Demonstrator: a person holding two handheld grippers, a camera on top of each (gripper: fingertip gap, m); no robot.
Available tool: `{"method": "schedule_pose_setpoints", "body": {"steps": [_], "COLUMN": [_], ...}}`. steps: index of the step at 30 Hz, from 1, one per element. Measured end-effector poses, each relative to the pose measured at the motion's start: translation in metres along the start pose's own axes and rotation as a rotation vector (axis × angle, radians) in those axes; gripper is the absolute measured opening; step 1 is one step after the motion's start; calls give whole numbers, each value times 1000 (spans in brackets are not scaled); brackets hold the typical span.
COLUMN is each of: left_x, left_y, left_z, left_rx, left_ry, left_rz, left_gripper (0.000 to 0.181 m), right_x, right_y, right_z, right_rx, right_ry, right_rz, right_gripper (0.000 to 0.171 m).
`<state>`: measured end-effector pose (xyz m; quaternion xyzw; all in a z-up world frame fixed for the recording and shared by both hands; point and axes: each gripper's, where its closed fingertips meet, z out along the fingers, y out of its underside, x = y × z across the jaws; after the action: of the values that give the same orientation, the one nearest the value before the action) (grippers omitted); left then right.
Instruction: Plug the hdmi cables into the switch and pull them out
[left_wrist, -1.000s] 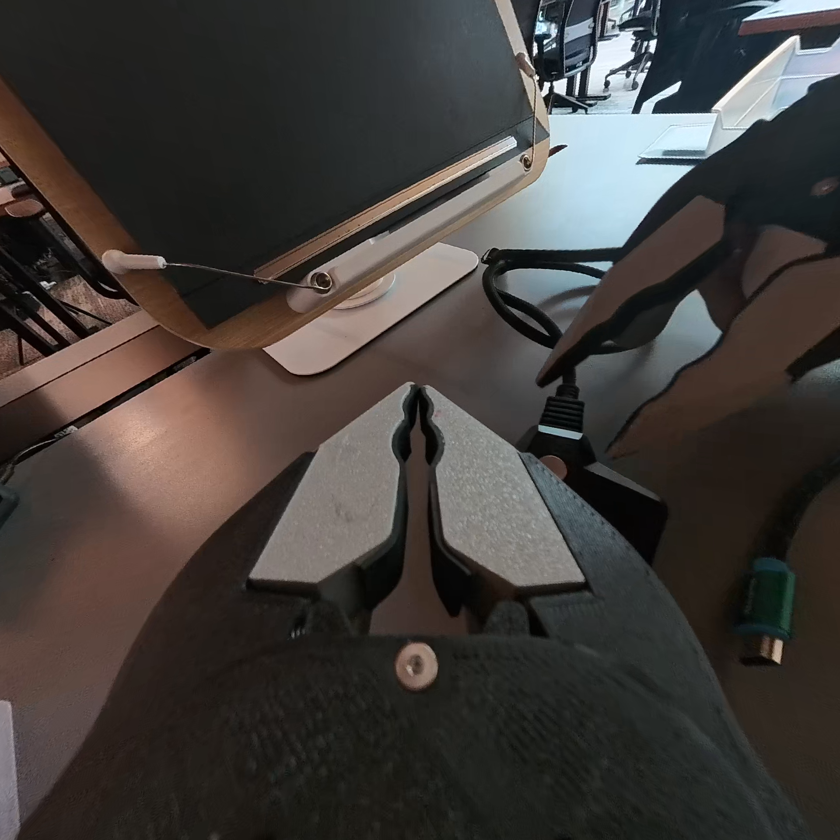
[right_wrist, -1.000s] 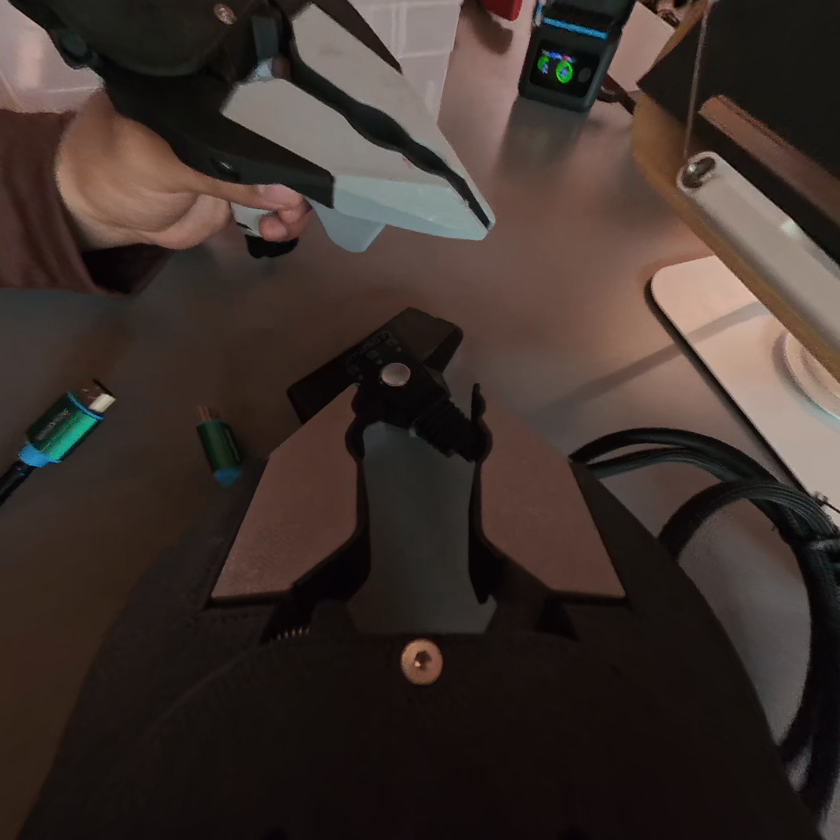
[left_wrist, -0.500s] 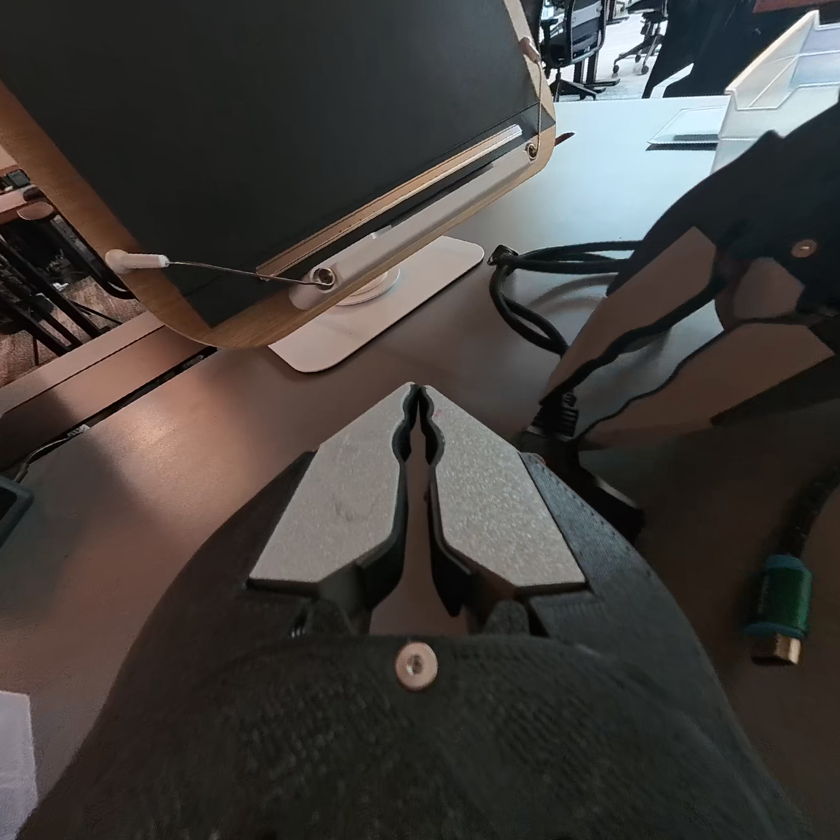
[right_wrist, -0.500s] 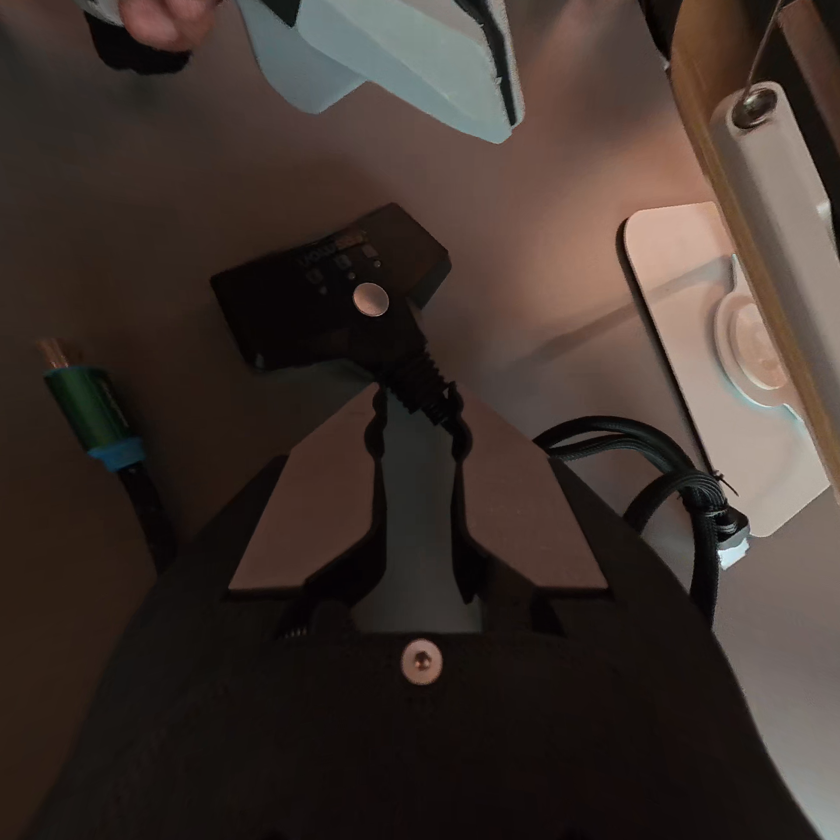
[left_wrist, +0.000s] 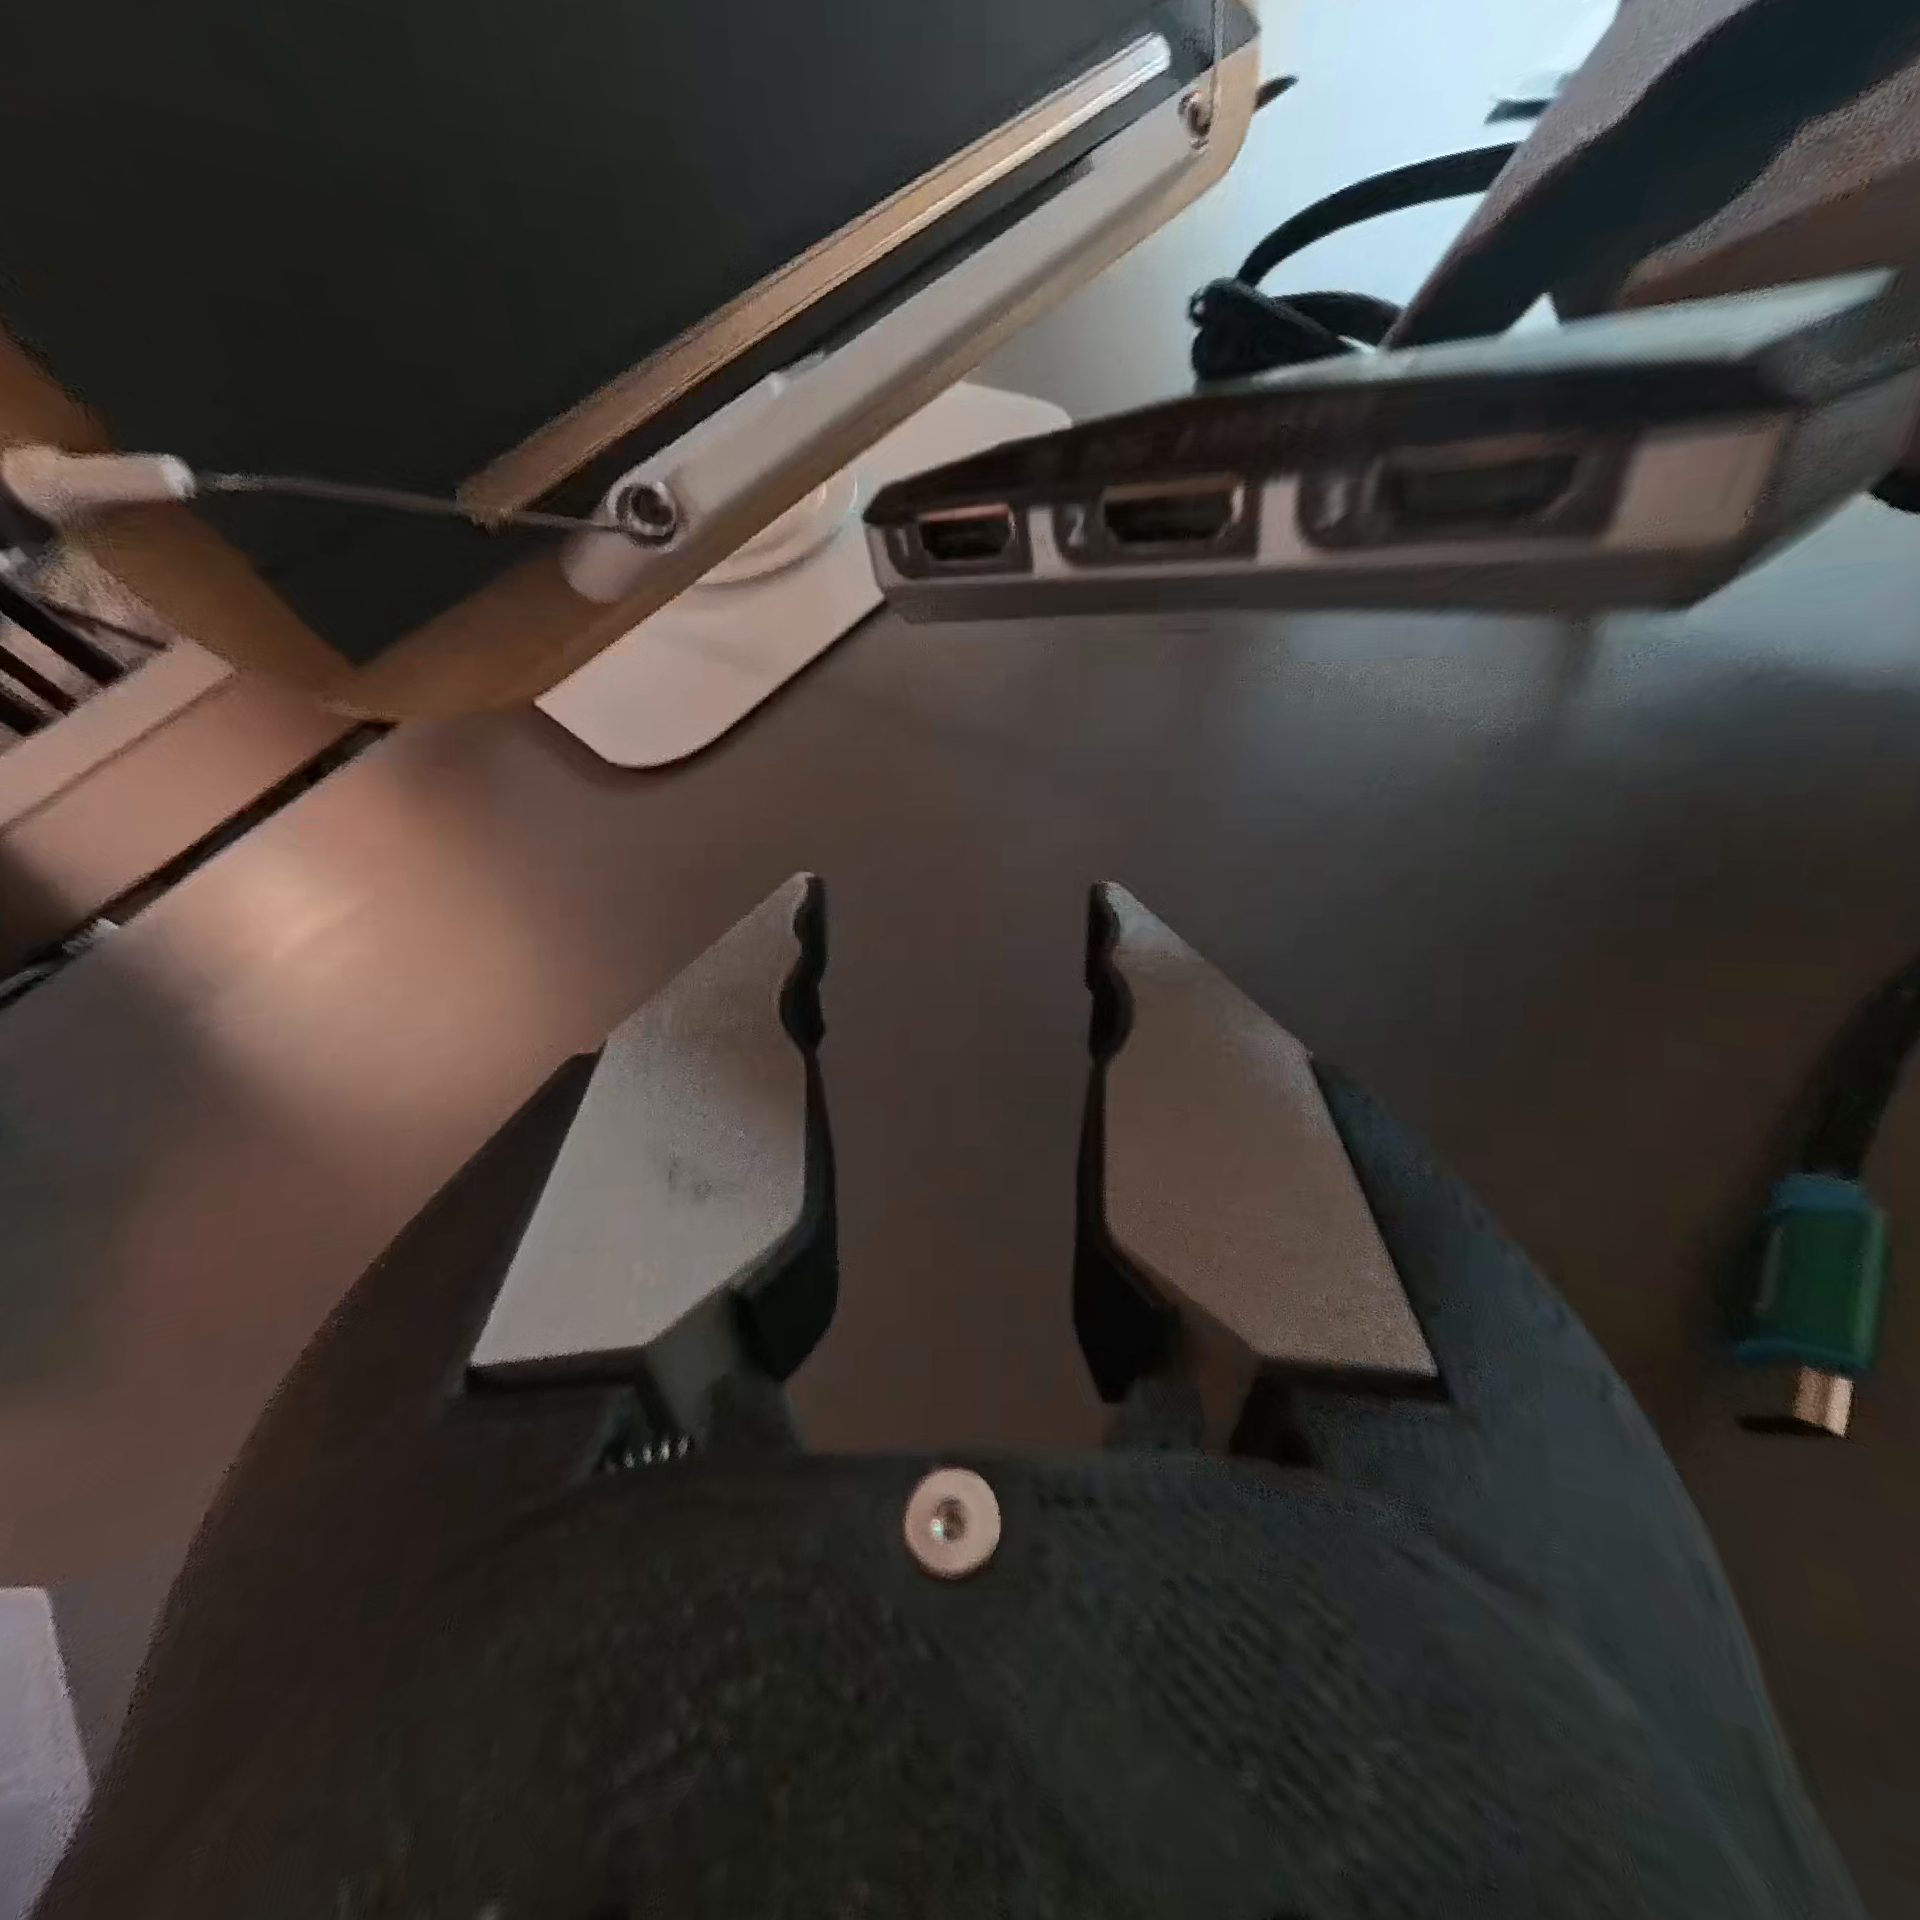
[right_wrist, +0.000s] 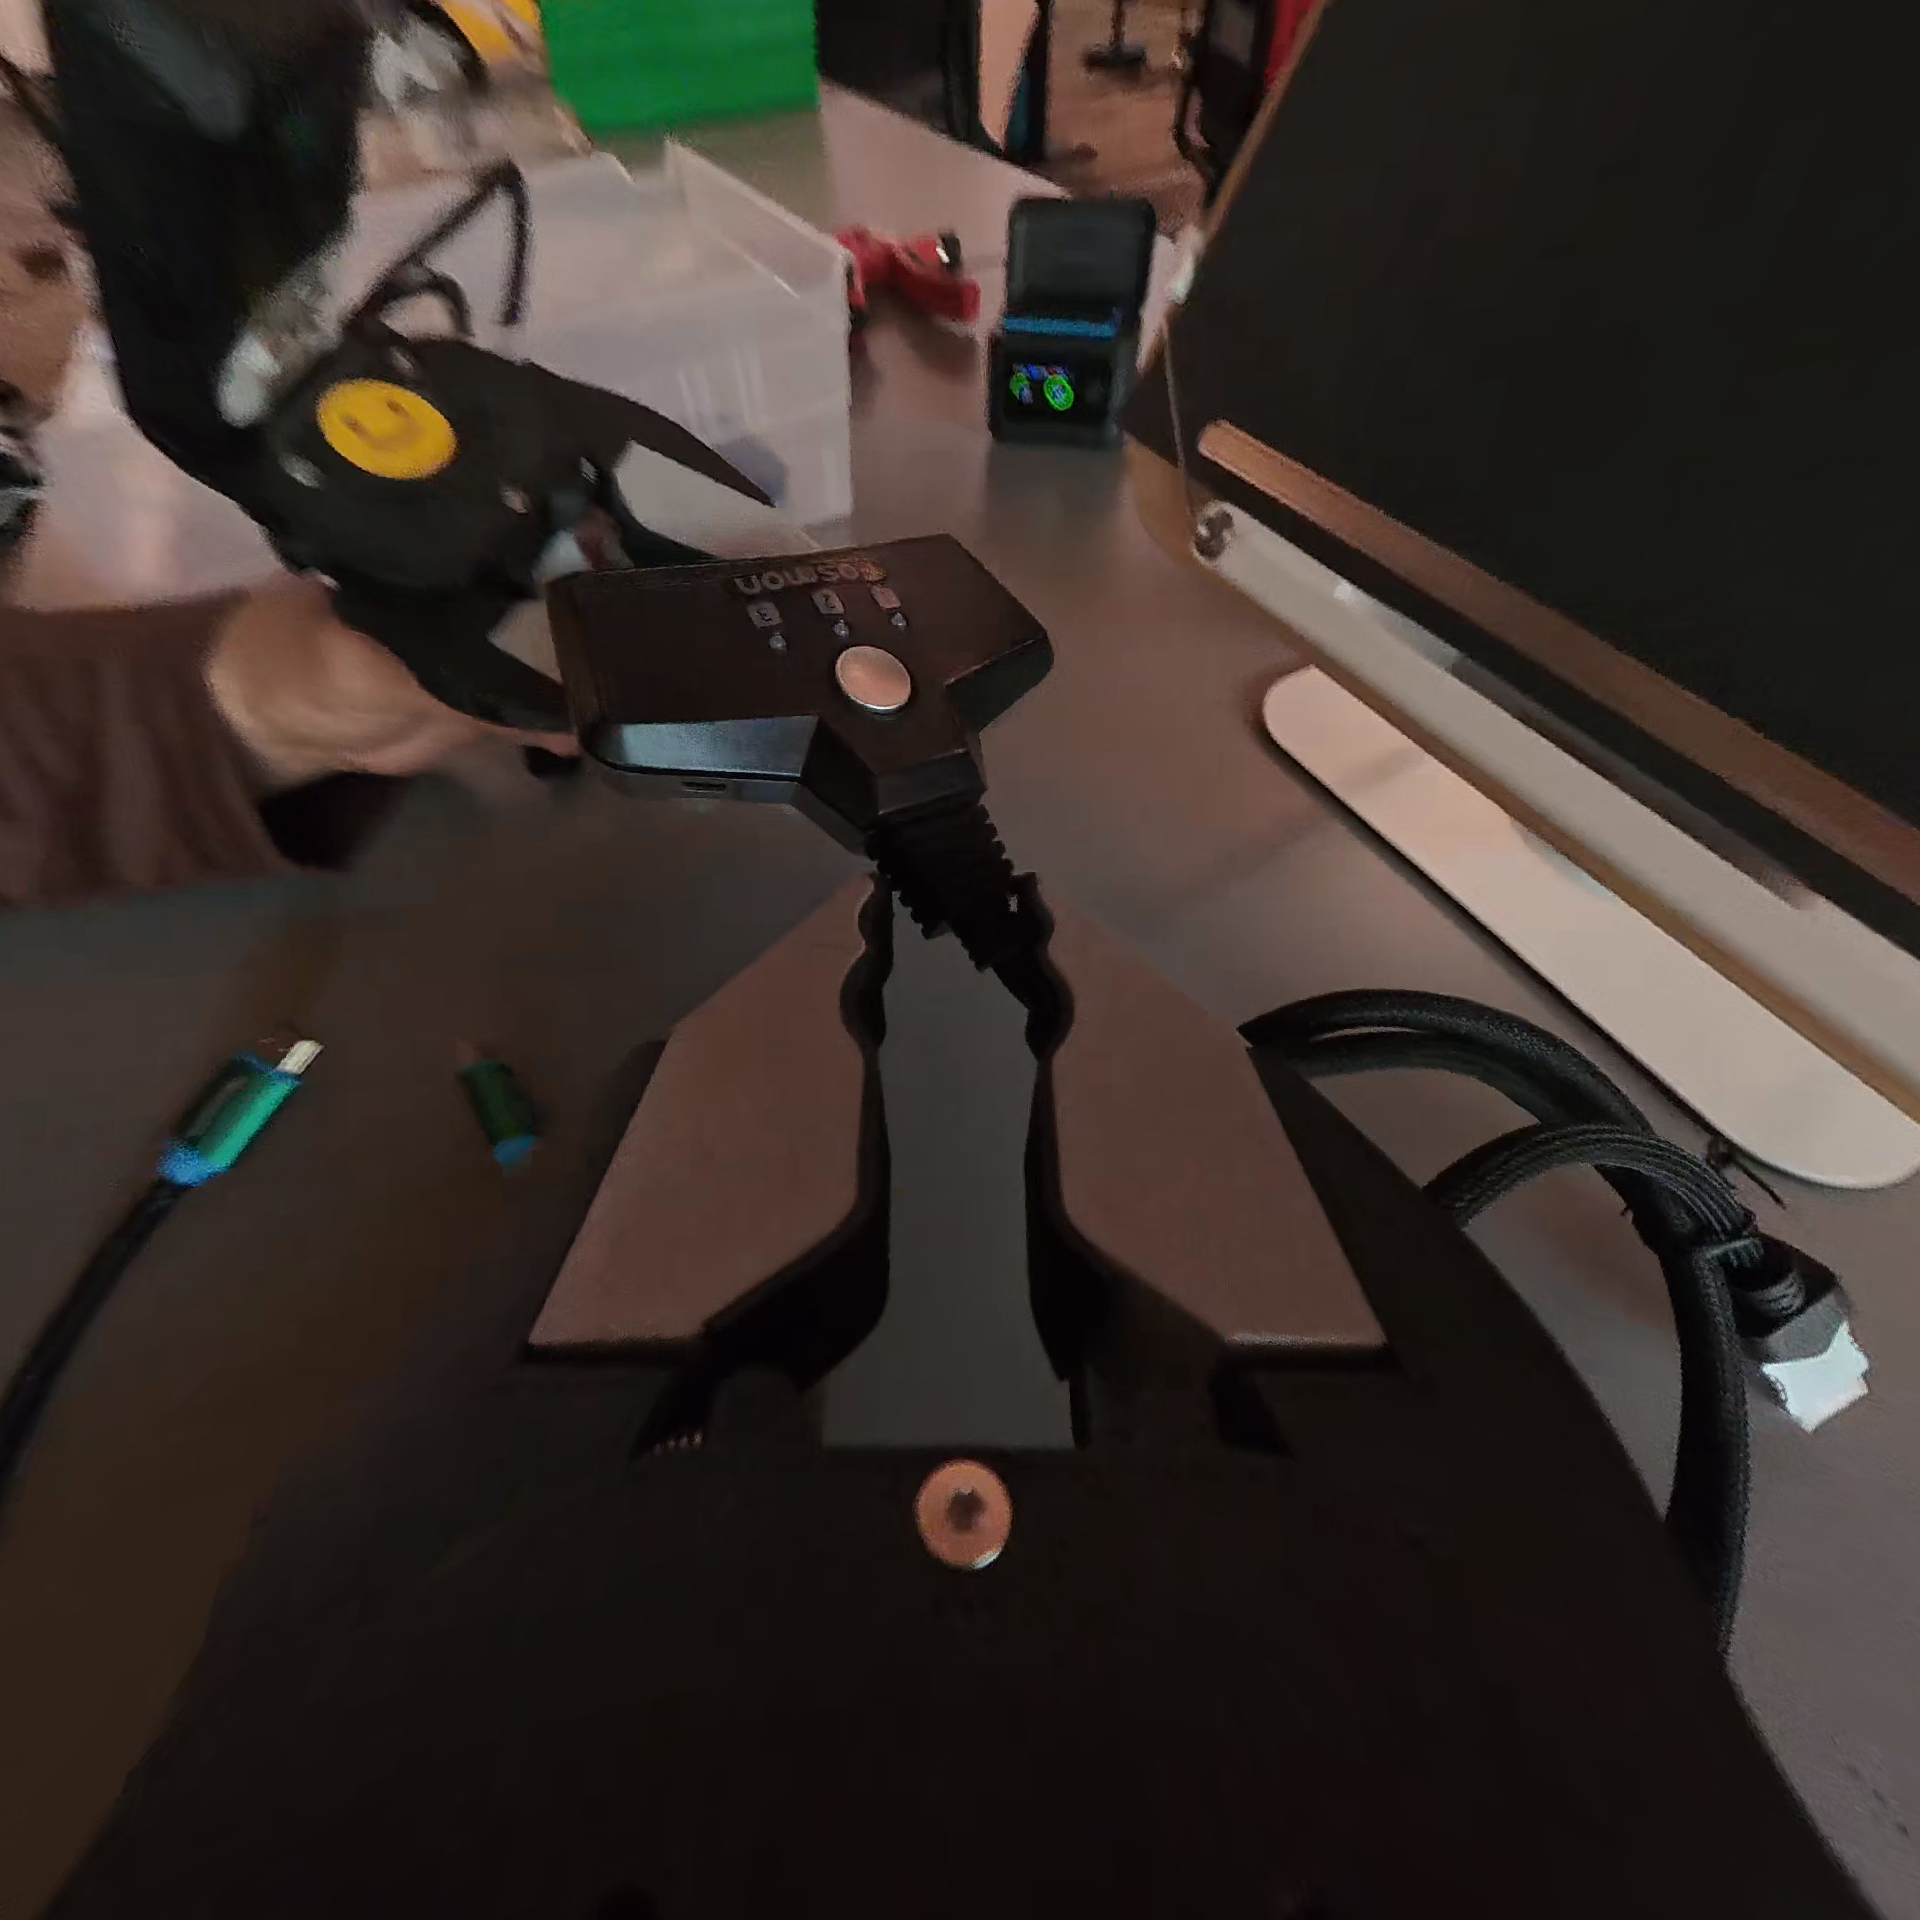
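My right gripper is shut on the ribbed cable neck of the black HDMI switch and holds the switch lifted off the desk. In the left wrist view the switch hangs in the air with its three empty ports facing my left gripper, which is open and empty just below and in front of it. A green-and-blue HDMI plug lies on the desk to the right. The right wrist view shows two such plugs: one at the left with its black cable, one nearer.
A large tilted monitor on a white base stands behind. A bundle of black braided cable lies by the base. A clear plastic box and a small black device with a lit screen sit further back. My right fingertips sit around 9 cm from my left ones. Both grippers' tips are roughly 12 cm from the green-and-blue HDMI plug. The right camera catches it too, in the right wrist view.
My right gripper has lifted the switch off the desk by its cable neck and turned its ports toward the left gripper. My left gripper has opened from shut.
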<state>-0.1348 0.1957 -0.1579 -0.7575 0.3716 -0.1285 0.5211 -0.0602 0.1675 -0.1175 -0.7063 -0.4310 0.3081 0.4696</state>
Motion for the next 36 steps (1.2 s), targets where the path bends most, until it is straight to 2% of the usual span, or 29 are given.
{"method": "schedule_pose_setpoints", "body": {"steps": [4,7,9,12,21,28,33,36], "left_x": [13,37,57,66,76,81,97,99], "left_y": [-19,-44,-62,-71,-69,-70,-77,-80], "left_z": [-5,-19,-37,-55,-63,-65,-83,-87], "left_rx": [108,267,402,496,498,500,553,560], "left_ry": [-1,91,179,216,254,224,308,303], "left_rz": [108,160,192,258,333,370,379,406], "left_gripper": [53,57,45,41,36,37,33,33], "right_x": [-22,-45,-59,-70,-77,-78,-93,-96], "right_y": [-12,-12,-12,-17,-12,-10,-14,-16], "right_z": [-12,-16,-17,-24,-27,-30,-41,-43], "right_rx": [65,67,63,97,75,66,97,106], "right_ry": [-149,-268,-340,-424,-499,-504,-646,-675], "right_rz": [-11,-55,-79,-73,-64,-85,-40,-26], "right_gripper": [21,20,21,21,21,22,22,22]}}
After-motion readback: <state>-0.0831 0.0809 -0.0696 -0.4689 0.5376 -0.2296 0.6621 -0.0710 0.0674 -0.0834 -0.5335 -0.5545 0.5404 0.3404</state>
